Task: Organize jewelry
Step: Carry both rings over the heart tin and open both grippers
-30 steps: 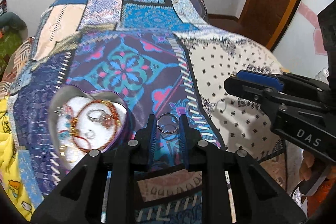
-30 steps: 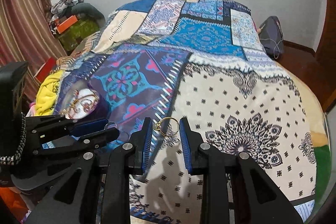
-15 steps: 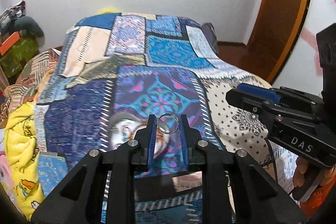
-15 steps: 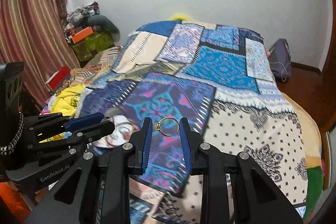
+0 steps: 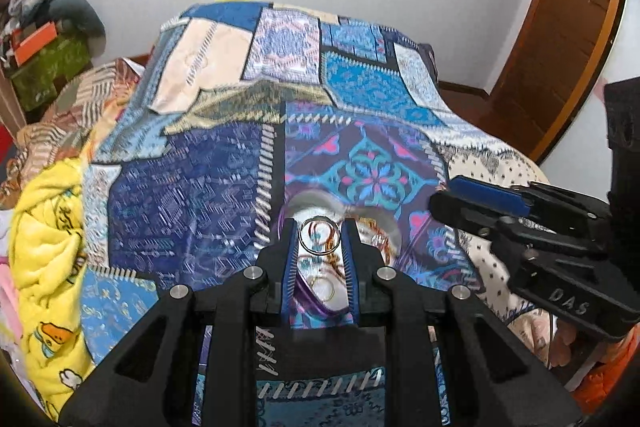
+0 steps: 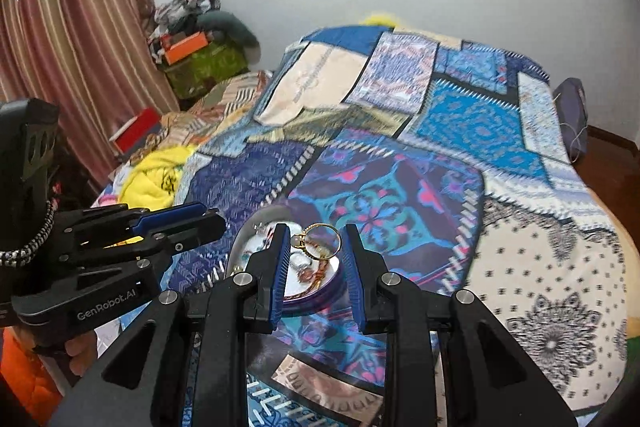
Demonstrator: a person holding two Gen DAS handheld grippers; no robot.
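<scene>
The silver ring sits between the blue pads of the left gripper, near the fingertips, and the pads press on its two sides, so the gripper is narrow and holds it. The gold ring, with a small pale stone on its left side, is held in the same way by the right gripper; its band stands upright across the narrow gap.

Just behind both rings, and partly hidden by the fingers, lies the jewelry tin, a shallow open container with a purple rim and a white inside. Its shape is hard to tell here. In it there are a reddish bangle, a small gold hoop and some other small pieces that are too blurred to name.

The tin rests on the patchwork bedspread, on a dark purple patch with a turquoise and pink flower pattern. A yellow blanket lies at the left edge of the bed. In each view the other gripper shows at the side, and the two are near each other above the tin.
</scene>
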